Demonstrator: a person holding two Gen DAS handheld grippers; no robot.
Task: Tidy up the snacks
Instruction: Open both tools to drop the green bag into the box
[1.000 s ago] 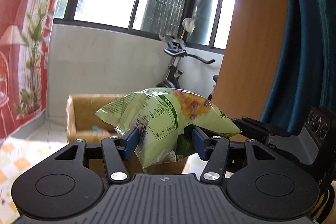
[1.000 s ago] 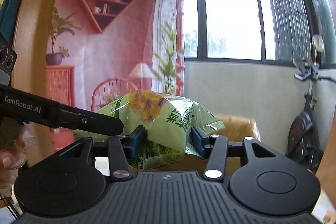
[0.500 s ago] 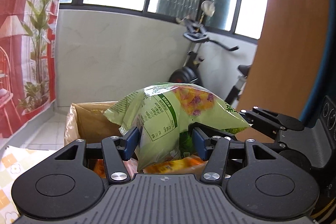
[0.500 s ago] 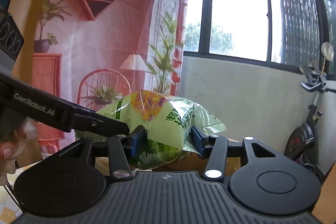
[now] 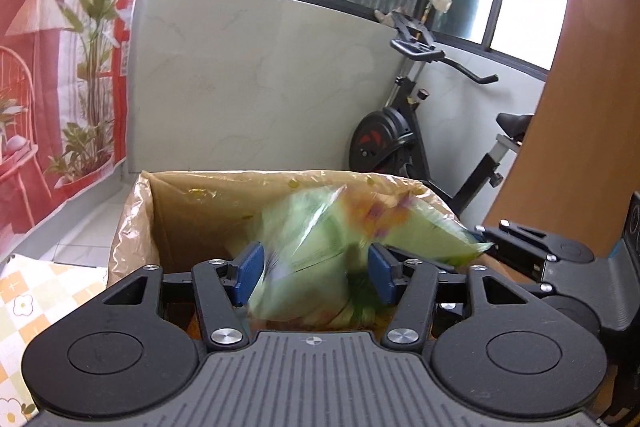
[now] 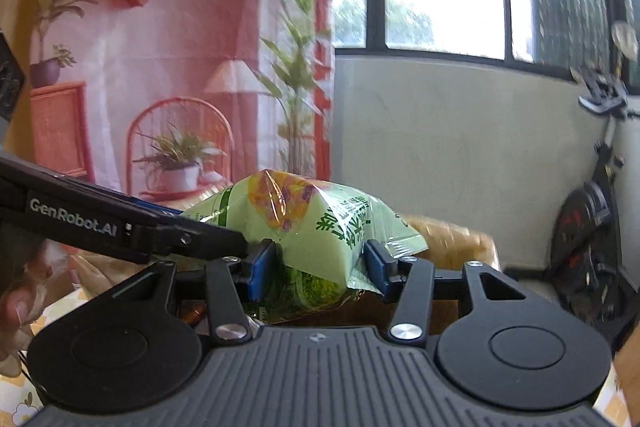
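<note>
A light green snack bag (image 5: 320,259) with a yellow and purple picture hangs over an open cardboard box (image 5: 192,211) lined with clear plastic. My left gripper (image 5: 312,271) has its blue pads spread wider than the bag, which is blurred between them. My right gripper (image 6: 316,267) is shut on the same snack bag (image 6: 316,227) from the other side and holds it above the box (image 6: 452,239). The left gripper's fingers (image 6: 192,231) show at the left of the right wrist view. Other snacks lie in the box, mostly hidden.
An exercise bike (image 5: 404,131) stands behind the box against the white wall. A brown wooden panel (image 5: 580,107) rises at the right. A red printed backdrop (image 6: 160,67) hangs at the left. A checkered cloth (image 5: 36,291) covers the surface at the lower left.
Both grippers have moved forward and down with the bag, over the box opening. The left gripper's pads have opened off the bag, which now looks blurred with motion.
</note>
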